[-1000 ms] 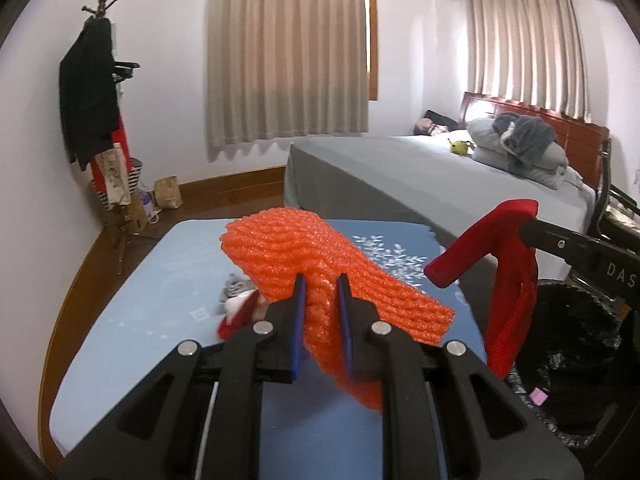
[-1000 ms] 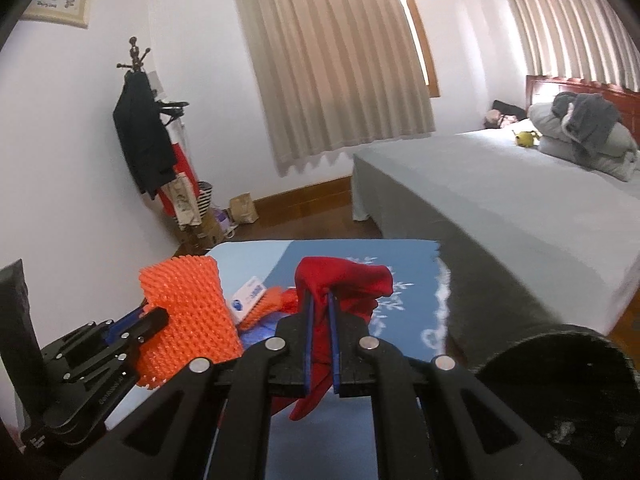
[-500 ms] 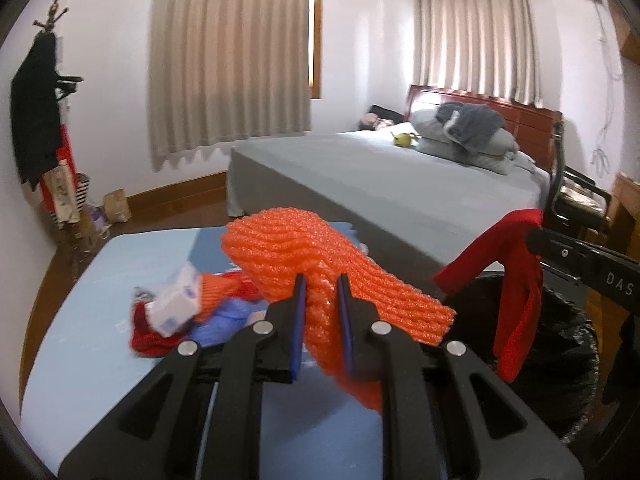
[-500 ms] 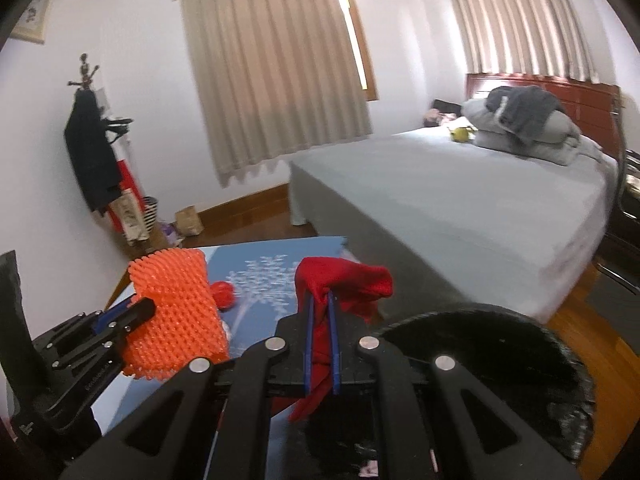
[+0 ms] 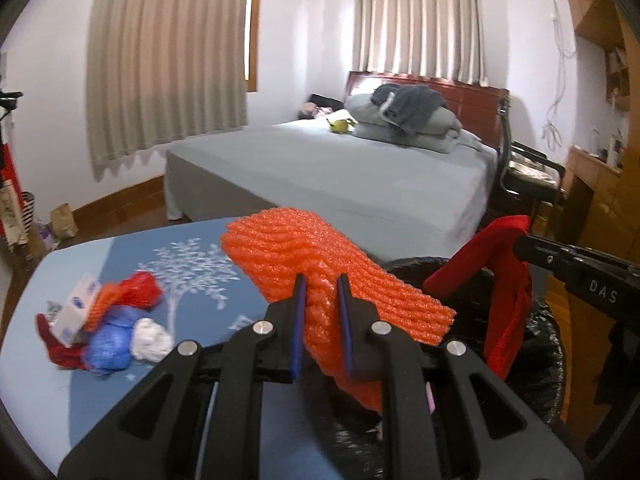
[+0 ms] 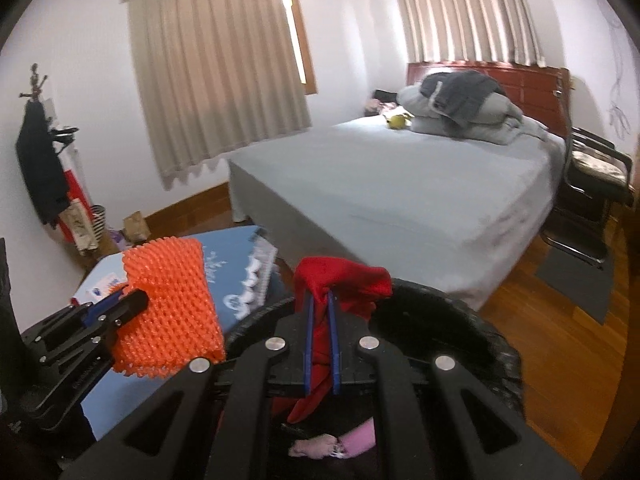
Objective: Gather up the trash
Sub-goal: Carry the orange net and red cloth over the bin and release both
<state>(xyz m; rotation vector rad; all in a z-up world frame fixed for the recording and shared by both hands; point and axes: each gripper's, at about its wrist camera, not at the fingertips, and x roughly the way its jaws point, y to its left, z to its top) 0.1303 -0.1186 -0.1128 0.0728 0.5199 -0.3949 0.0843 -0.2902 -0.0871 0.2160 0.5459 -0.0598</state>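
Observation:
My left gripper [image 5: 321,284] is shut on an orange foam net [image 5: 320,264], which it holds at the near rim of a black-lined bin [image 5: 540,344]. The right gripper [image 6: 320,300] is shut on a red cloth [image 6: 340,280] that hangs over the open bin [image 6: 472,320]. In the left wrist view the red cloth [image 5: 504,280] dangles from the right gripper's fingers [image 5: 536,246] above the bin. The right wrist view shows the orange net [image 6: 168,304] and the left gripper [image 6: 132,300] at the left. A pile of trash [image 5: 100,324] lies on the blue table [image 5: 192,256].
A pink scrap [image 6: 352,440] lies inside the bin. A grey bed [image 5: 340,176] stands behind the table and bin. A chair [image 6: 592,176] stands at the right on the wooden floor [image 6: 560,328]. A coat rack [image 6: 40,152] leans by the left wall.
Both grippers have swung to the right with their loads, from over the blue table to over the black bin. The trash pile now sits further left in the left wrist view.

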